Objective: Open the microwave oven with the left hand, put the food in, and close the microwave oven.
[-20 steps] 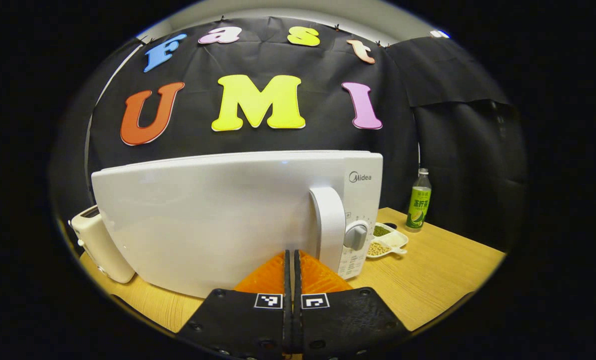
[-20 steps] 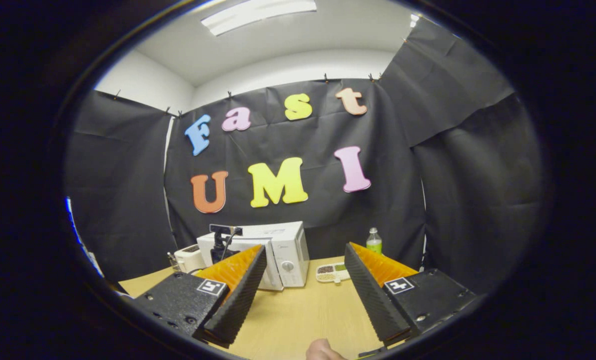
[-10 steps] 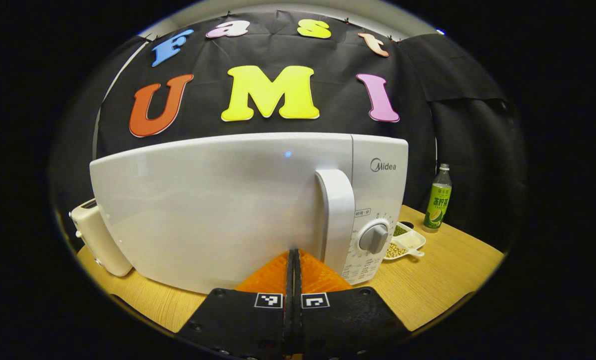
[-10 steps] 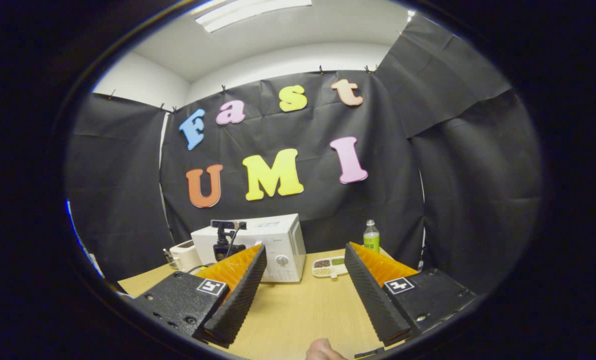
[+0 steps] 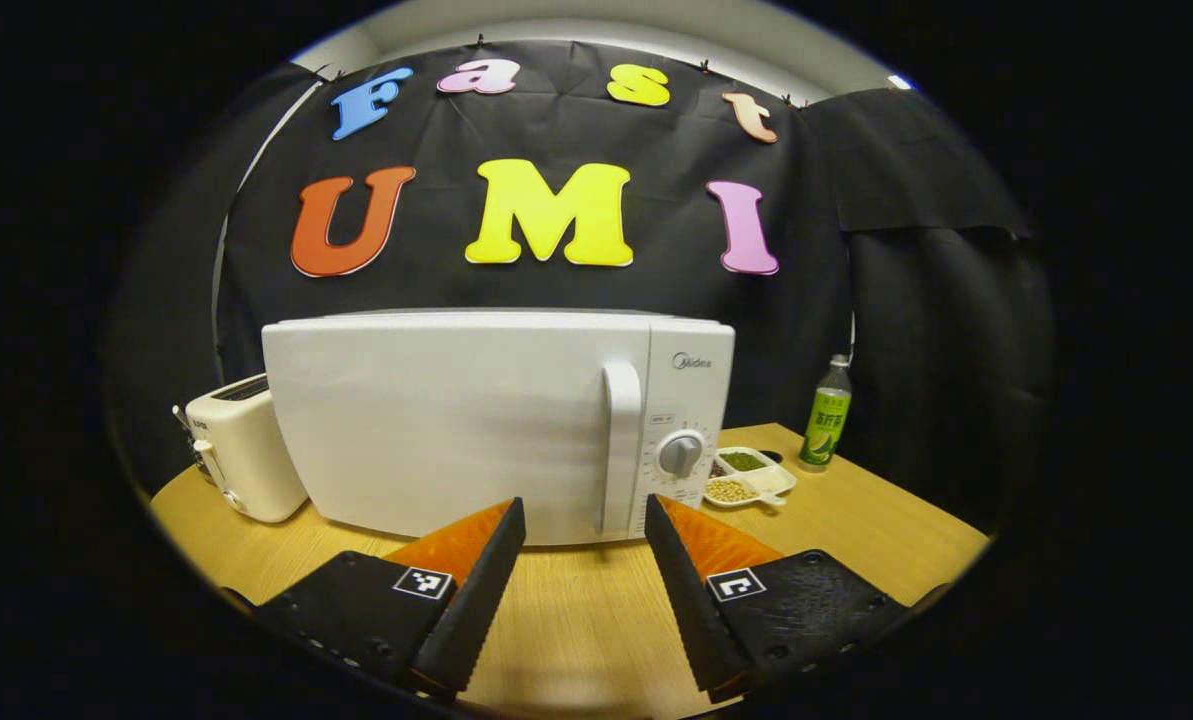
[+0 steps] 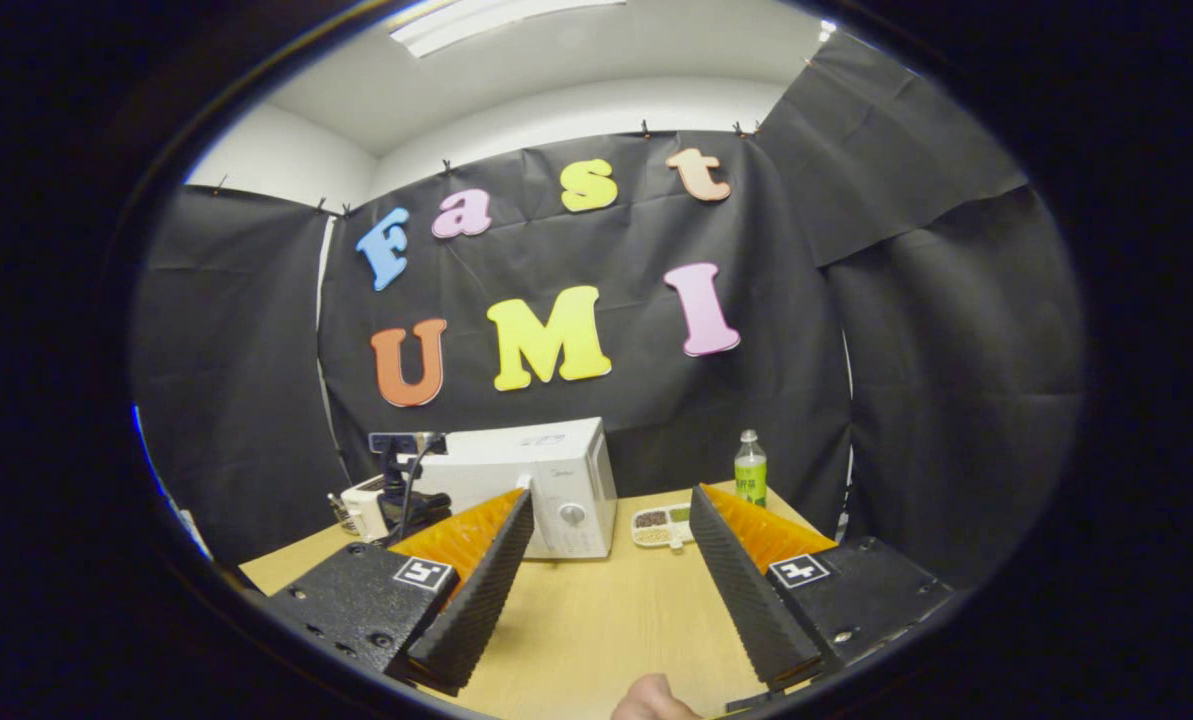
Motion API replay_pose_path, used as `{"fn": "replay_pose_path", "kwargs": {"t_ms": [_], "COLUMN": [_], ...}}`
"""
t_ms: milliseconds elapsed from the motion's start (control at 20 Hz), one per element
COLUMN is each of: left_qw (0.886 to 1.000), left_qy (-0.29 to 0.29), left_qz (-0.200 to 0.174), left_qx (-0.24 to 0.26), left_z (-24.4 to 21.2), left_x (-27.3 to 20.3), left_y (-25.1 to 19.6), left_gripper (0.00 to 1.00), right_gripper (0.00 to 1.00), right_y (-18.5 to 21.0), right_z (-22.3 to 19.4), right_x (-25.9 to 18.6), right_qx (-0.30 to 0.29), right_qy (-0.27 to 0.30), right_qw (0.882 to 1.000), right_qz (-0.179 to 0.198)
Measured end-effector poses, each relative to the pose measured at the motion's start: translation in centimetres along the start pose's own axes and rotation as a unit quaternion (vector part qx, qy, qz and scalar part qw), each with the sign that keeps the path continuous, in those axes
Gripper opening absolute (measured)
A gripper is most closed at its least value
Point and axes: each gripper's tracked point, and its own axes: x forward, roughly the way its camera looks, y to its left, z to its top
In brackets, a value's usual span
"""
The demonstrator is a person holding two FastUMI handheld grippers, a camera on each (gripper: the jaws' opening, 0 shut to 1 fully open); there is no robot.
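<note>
The white microwave [image 5: 456, 420] stands on the wooden table [image 5: 856, 530] with its door shut flat; its upright handle [image 5: 621, 445] and dial [image 5: 680, 453] are on the right. My left gripper [image 5: 583, 510] hovers open a short way in front of the door's lower edge, nothing between its fingers. In the right gripper view the microwave [image 6: 556, 480] is farther off at the back of the table. My right gripper [image 6: 611, 500] is open and empty above the table [image 6: 606, 620]. The left gripper [image 6: 406, 480] with its camera shows left of the microwave.
A divided white dish of beans [image 5: 749, 475] lies right of the microwave, with a green bottle [image 5: 824, 425] behind it. A cream toaster [image 5: 241, 455] stands at the left. A person's fingertip [image 6: 656, 700] shows at the bottom edge.
The door swung fully shut with my shut left gripper against it. The left gripper then drew back from the door and opened. The right gripper barely moved.
</note>
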Motion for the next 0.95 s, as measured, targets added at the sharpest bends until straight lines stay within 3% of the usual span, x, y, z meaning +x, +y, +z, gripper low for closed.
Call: {"fn": "replay_pose_path", "kwargs": {"t_ms": [50,100,150,200,450,600,650,700,850,900,950], "left_qw": [1.000,0.999,0.999,0.999,0.997,0.996,0.994,0.992,0.986,0.985,0.984], "left_qy": [-0.009,-0.021,-0.034,-0.049,-0.067,-0.078,-0.078,-0.084,-0.103,-0.108,-0.116], "left_qz": [-0.018,-0.023,-0.013,-0.003,0.025,0.047,0.061,0.079,0.116,0.120,0.120], "left_qx": [-0.009,-0.011,-0.005,0.000,-0.002,0.026,0.039,0.045,0.063,0.066,0.067], "left_z": [1.1,2.3,3.7,5.1,8.9,10.4,10.7,11.4,13.0,13.5,14.2], "left_x": [-1.9,-3.7,-5.5,-7.4,-16.9,-22.0,-23.5,-25.0,-28.8,-29.8,-30.4], "left_y": [-1.3,-1.7,-1.6,-1.4,-1.6,-1.1,-0.5,0.3,1.9,2.0,2.1], "left_gripper": [0.69,0.78,0.92,0.92,0.93,0.93,0.93,0.93,0.92,0.92,0.92], "right_gripper": [1.00,1.00,0.89,1.00,0.99,0.99,0.90,0.99,1.00,0.90,1.00], "right_y": [0.1,0.3,0.8,1.0,1.5,2.6,2.5,2.3,2.2,2.3,2.3], "right_z": [0.2,0.5,0.9,1.3,4.6,6.4,6.9,7.5,8.5,8.7,8.8], "right_x": [-0.2,-0.5,-0.8,-1.1,-3.7,-5.6,-6.2,-6.6,-7.6,-7.8,-7.9], "right_qx": [-0.002,-0.004,-0.006,-0.009,-0.031,-0.039,-0.040,-0.042,-0.049,-0.049,-0.049], "right_qy": [-0.002,-0.004,-0.008,-0.012,-0.049,-0.069,-0.074,-0.080,-0.089,-0.088,-0.087], "right_qw": [1.000,1.000,1.000,1.000,0.998,0.997,0.996,0.996,0.995,0.995,0.995], "right_qz": [-0.003,-0.003,-0.002,-0.001,-0.010,-0.002,-0.003,-0.007,-0.011,-0.009,-0.008]}}
